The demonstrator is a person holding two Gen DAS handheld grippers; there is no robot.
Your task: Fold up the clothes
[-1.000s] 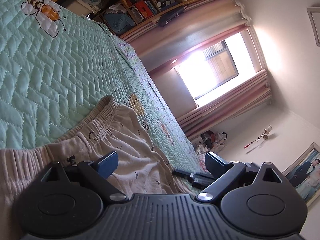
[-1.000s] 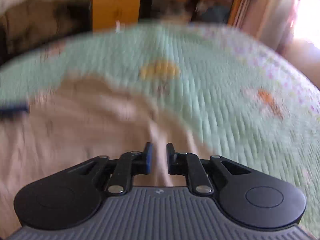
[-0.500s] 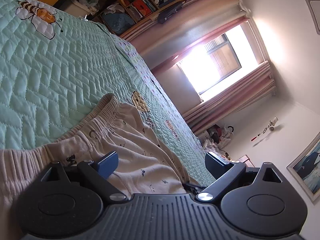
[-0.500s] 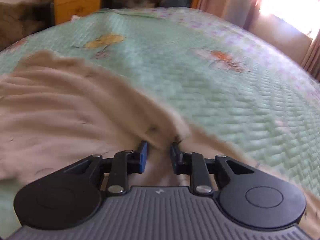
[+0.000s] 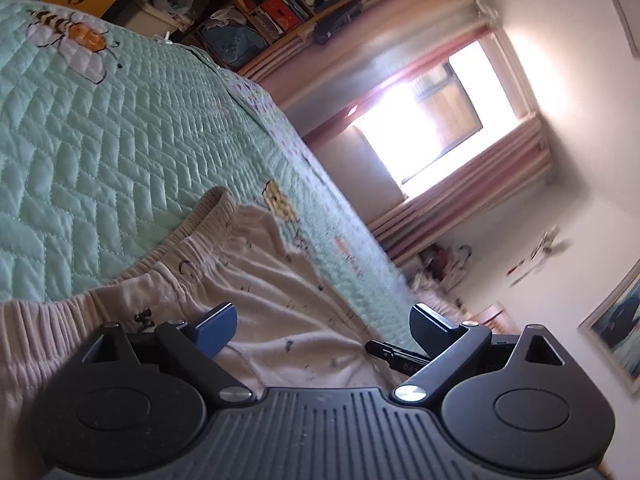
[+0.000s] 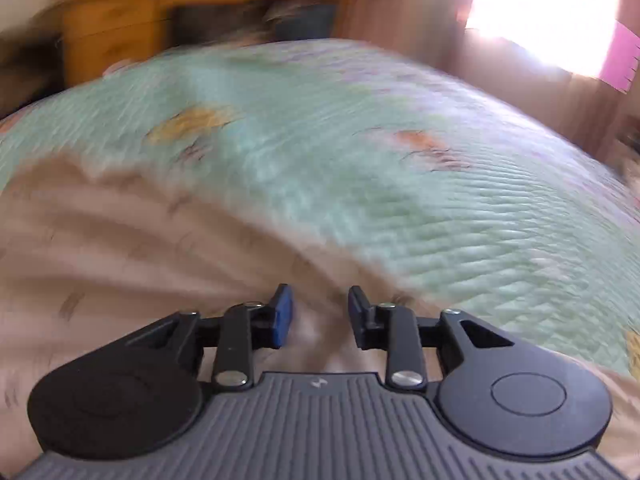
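The right gripper (image 6: 319, 316) has just been opening, its jaws now apart over loose cloth, so the hem looks released. The left gripper (image 5: 322, 330) hangs wide open over the pants (image 5: 256, 280), lying on the bed (image 5: 100, 140).

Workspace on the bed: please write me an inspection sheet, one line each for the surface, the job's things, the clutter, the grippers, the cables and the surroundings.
Surface: green quilted bedspread with a bee picture.
Job's things: beige printed garment lying rumpled on the bedspread, its gathered elastic waistband toward the bee.
Clutter: nothing seen on the bed besides the garment.
Grippers: left gripper open wide above the garment; right gripper partly open after its jaws have just been opening, cloth below, pads not pressing it.
Cables: nothing seen.
Surroundings: crowded shelves, bright window with pink curtains, framed picture.
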